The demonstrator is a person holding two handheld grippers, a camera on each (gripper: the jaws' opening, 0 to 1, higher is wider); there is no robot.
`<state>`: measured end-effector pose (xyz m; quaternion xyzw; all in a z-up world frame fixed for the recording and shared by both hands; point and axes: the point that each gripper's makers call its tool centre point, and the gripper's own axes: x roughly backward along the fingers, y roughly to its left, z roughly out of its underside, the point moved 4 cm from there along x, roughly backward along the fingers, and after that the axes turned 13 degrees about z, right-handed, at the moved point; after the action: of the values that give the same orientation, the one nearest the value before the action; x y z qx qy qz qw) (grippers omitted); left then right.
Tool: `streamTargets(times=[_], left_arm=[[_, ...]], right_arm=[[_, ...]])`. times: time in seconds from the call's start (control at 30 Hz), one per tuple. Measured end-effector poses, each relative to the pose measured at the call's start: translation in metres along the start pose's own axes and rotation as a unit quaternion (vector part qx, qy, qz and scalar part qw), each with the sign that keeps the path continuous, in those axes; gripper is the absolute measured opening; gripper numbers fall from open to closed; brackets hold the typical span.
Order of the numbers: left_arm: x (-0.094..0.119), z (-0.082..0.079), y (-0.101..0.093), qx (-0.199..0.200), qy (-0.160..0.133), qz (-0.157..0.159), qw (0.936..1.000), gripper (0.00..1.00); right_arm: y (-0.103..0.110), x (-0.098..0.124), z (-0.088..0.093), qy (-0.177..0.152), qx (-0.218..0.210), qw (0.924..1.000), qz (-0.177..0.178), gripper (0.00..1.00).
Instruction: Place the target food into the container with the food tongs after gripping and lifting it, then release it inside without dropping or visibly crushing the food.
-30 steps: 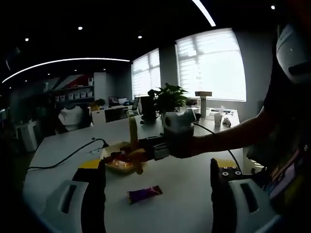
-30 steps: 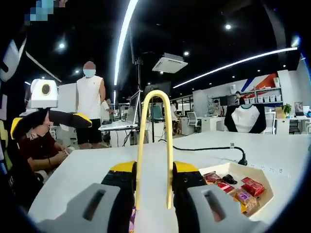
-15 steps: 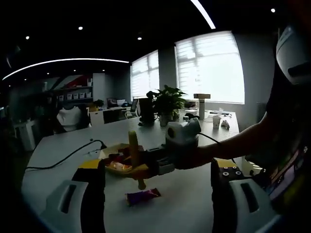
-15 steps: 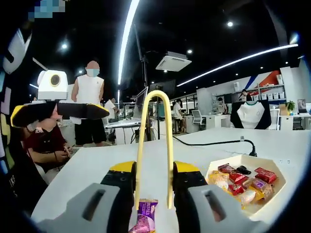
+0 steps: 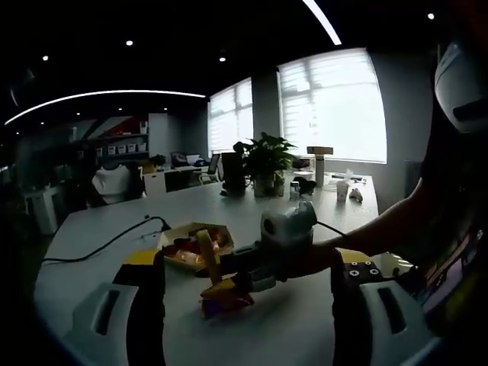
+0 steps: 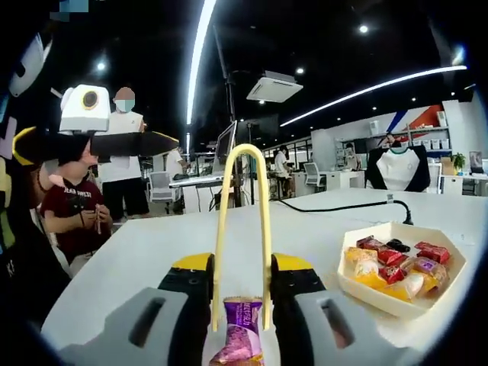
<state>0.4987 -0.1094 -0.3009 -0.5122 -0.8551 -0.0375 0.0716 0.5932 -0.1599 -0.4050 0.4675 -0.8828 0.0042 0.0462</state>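
Note:
A purple-wrapped candy (image 6: 242, 335) lies on the white table between the tips of the yellow food tongs (image 6: 223, 221). My right gripper (image 6: 242, 267) is shut on the tongs' arms. Whether the tongs pinch the candy, I cannot tell. A white tray (image 6: 381, 297) of wrapped candies sits to the right. In the left gripper view, the right gripper (image 5: 229, 278) holds the tongs (image 5: 207, 259) down over the purple candy (image 5: 221, 305), in front of the tray (image 5: 217, 229). My left gripper (image 5: 248, 259) is open and holds nothing; it hovers at upper left (image 6: 99, 143) in the right gripper view.
A black cable with a power strip (image 6: 366, 204) runs behind the tray. One person stands (image 6: 122, 171) and another sits (image 6: 72, 217) beyond the table's far left edge. A potted plant (image 5: 263, 156) stands at the table's far end. A person's arm (image 5: 381, 229) reaches in.
The right gripper has lowered the tongs toward the table, and the purple candy now sits between the tong tips. The left gripper stays open and roughly where it was.

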Motion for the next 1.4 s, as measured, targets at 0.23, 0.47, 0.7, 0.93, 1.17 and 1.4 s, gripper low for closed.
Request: streamTargets(times=[0.23, 0.47, 0.7, 0.93, 1.17, 1.4], left_arm=[[0.000, 0.000, 0.001, 0.001, 0.001, -0.003, 1.0000, 0.95], [0.000, 0.000, 0.003, 0.001, 0.004, -0.006, 1.0000, 0.95], [-0.001, 0.001, 0.003, 0.002, 0.006, -0.005, 1.0000, 0.95], [-0.001, 0.002, 0.003, 0.002, 0.005, -0.006, 1.0000, 0.95], [-0.001, 0.002, 0.003, 0.003, 0.005, -0.006, 1.0000, 0.95], [0.000, 0.002, 0.001, 0.001, 0.005, -0.003, 1.0000, 0.95]], right_arm=[[0.005, 0.003, 0.006, -0.009, 0.048, 0.9988, -0.006, 0.17], [0.001, 0.003, 0.006, -0.016, 0.028, 0.9995, 0.008, 0.15], [0.002, 0.006, 0.001, -0.028, 0.015, 0.9995, 0.006, 0.16], [0.002, 0.009, -0.006, -0.030, 0.009, 0.9995, 0.004, 0.16], [0.001, 0.010, -0.016, -0.046, 0.002, 0.9988, 0.018, 0.16], [-0.005, 0.014, -0.029, -0.050, -0.006, 0.9984, 0.028, 0.16]])
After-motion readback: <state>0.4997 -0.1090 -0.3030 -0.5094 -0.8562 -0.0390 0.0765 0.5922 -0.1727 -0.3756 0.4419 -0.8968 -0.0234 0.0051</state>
